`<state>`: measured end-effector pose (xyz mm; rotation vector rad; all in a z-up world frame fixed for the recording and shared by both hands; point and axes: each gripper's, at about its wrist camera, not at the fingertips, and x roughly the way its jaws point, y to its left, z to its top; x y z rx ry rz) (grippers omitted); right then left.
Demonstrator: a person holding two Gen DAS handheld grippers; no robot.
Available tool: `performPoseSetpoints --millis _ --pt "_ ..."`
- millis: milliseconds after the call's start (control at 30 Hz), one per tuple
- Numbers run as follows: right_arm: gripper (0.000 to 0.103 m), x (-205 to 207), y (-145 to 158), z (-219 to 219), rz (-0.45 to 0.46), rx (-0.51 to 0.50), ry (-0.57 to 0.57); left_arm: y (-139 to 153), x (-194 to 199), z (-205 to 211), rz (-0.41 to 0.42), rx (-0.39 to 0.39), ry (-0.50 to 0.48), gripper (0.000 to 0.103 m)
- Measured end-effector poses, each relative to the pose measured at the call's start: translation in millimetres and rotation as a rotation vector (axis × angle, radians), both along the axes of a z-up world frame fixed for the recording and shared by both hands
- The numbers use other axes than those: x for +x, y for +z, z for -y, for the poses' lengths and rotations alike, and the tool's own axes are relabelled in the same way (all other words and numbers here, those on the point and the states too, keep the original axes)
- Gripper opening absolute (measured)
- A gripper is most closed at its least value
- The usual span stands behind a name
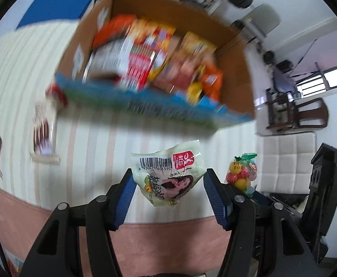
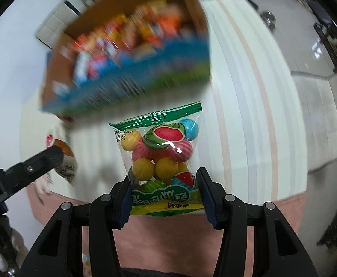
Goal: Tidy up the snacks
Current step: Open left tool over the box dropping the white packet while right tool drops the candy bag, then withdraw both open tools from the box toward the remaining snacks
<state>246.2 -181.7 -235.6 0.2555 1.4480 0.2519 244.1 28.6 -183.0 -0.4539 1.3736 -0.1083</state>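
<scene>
Left gripper [image 1: 169, 192] jaws part-open, clamping pale snack packet [image 1: 168, 173]; right gripper [image 2: 165, 194] likewise pinching gumball bag [image 2: 160, 159].

Glossy clear plastic gumball bag [image 2: 161, 159], crinkled shiny snack packet [image 1: 168, 177], matt brown cardboard box [image 1: 233, 73], ribbed blue fingers [image 1: 124, 200].

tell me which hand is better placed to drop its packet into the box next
Hard to call; slightly the left. The left gripper holds its pale packet facing the box opening. The right gripper with the candy bag sees mostly the front wall.
</scene>
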Motion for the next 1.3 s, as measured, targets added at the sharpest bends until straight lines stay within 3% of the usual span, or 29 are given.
performPoseSetpoints --millis 100,200,300,500,700,733,800,833,933,1067,1167,1300 --pt "0.054 29 45 -2 0.075 0.040 0.003 22 19 1 0.045 -0.013 0.005 0.058" --pt "0.054 67 77 -5 0.147 0.012 0.011 38 49 2 0.090 0.026 0.000 0.058" --pt "0.054 101 86 -13 0.171 -0.027 0.013 36 74 -1 0.102 0.077 -0.008 0.058" --pt "0.054 149 57 -16 0.116 -0.067 -0.006 8 112 -29 0.036 0.142 0.004 0.058" --pt "0.056 163 10 -18 0.003 -0.090 -0.014 -32 132 -47 -0.079 0.197 -0.002 0.060" --pt "0.059 165 5 -18 -0.015 -0.087 -0.017 -39 133 -49 -0.103 0.196 0.002 0.060" --pt "0.092 165 1 -18 -0.025 -0.107 -0.016 -51 135 -52 -0.148 0.219 0.012 0.061" --pt "0.093 164 2 -19 -0.020 -0.118 -0.010 -53 135 -51 -0.156 0.224 -0.001 0.061" --pt "0.093 163 5 -22 -0.021 -0.135 0.000 -57 135 -49 -0.156 0.219 -0.006 0.079" --pt "0.094 162 11 -26 -0.010 -0.162 0.012 -52 132 -46 -0.132 0.214 -0.015 0.082" --pt "0.096 160 18 -27 0.011 -0.185 0.010 -44 129 -43 -0.100 0.219 -0.036 0.095" --pt "0.097 153 32 -31 0.068 -0.215 0.000 -27 125 -42 -0.047 0.232 -0.050 0.098"
